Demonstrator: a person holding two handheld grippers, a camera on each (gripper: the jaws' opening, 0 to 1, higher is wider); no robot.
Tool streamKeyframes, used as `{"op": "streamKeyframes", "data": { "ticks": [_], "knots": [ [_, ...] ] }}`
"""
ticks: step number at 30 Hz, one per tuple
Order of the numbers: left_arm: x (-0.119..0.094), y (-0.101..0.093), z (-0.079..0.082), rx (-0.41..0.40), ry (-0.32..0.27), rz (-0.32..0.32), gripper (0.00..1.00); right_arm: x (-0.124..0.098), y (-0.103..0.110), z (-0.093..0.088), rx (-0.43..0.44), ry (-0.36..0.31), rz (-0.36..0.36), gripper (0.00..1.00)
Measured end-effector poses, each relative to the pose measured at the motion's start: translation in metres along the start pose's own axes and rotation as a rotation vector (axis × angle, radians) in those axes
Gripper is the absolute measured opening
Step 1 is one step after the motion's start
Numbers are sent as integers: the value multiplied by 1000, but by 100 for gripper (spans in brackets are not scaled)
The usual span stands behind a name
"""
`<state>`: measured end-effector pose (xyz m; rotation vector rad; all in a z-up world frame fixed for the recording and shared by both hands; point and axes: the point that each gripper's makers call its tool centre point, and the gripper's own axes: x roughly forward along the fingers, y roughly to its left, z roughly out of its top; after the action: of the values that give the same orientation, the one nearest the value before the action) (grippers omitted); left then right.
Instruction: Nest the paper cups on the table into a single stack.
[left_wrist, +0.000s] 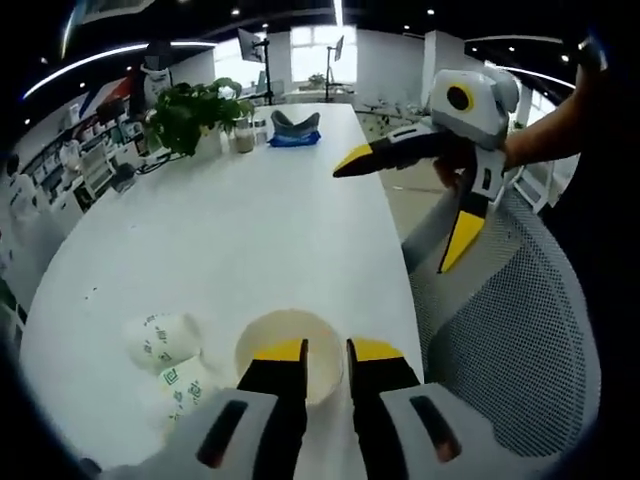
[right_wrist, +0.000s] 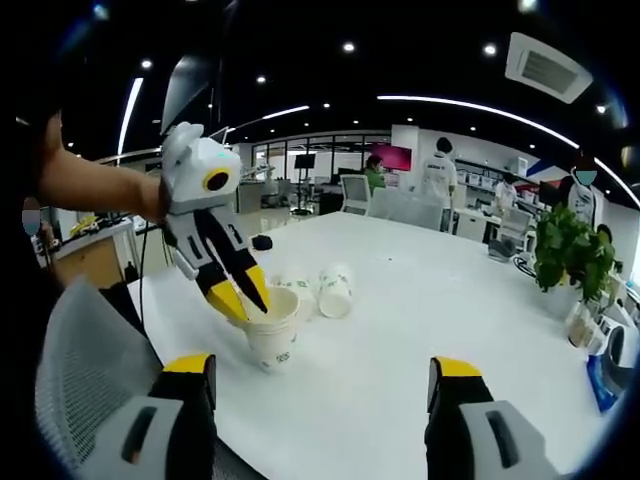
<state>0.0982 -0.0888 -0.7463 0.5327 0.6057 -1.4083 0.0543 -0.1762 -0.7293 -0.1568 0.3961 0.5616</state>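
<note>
The left claw (left_wrist: 326, 352) is closing its two yellow-tipped jaws on the near rim of an upright paper cup (left_wrist: 290, 350), one jaw inside the mouth and one outside, so the cup is sitting directly at the claw's tips on the white surface (left_wrist: 240, 220). In the right gripper view the same claw (right_wrist: 245, 298) is reaching down from a person's hand (right_wrist: 150, 197) into that cup (right_wrist: 272, 335), pinching its rim while the cup is standing near the surface's edge.

Two more cups are lying on their sides just to the left of the held one: one (left_wrist: 160, 338) beside it and another (left_wrist: 185, 390) nearer the camera. In the right gripper view they are lying just behind the upright cup, the clearer one (right_wrist: 335, 291) with its mouth facing the camera.

The right claw (right_wrist: 325, 375) is standing wide open with nothing between its jaws, well apart from the cups. In the left gripper view it (left_wrist: 400, 215) is hovering above the far edge of the surface, over a mesh chair (left_wrist: 510, 330).

A potted plant (left_wrist: 195, 112) is standing at the far end of the surface.
</note>
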Motion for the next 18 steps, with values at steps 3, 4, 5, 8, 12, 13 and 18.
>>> {"op": "streamKeyframes", "data": {
  "ticks": [3, 4, 5, 8, 12, 13, 18],
  "knots": [
    [-8, 8, -1, 7, -5, 18, 16, 0, 1, 0, -4, 0, 6, 89],
    [-12, 13, -3, 9, -7, 25, 17, 0, 1, 0, -4, 0, 7, 89],
    [-15, 13, -1, 11, -9, 31, 17, 0, 1, 0, -5, 0, 8, 89],
    [-25, 24, -1, 13, -17, 58, 19, 0, 2, 1, -5, -5, 11, 89],
    [-38, 40, -2, -1, -31, 100, 21, 1, 2, 1, -4, -5, 17, 90],
    [-42, 43, -2, -3, -32, 112, 22, 1, 3, 0, -6, -5, 20, 90],
    [-54, 59, -10, -24, -32, 153, 27, 1, 3, 0, -9, -3, 24, 90]
  ]
}}
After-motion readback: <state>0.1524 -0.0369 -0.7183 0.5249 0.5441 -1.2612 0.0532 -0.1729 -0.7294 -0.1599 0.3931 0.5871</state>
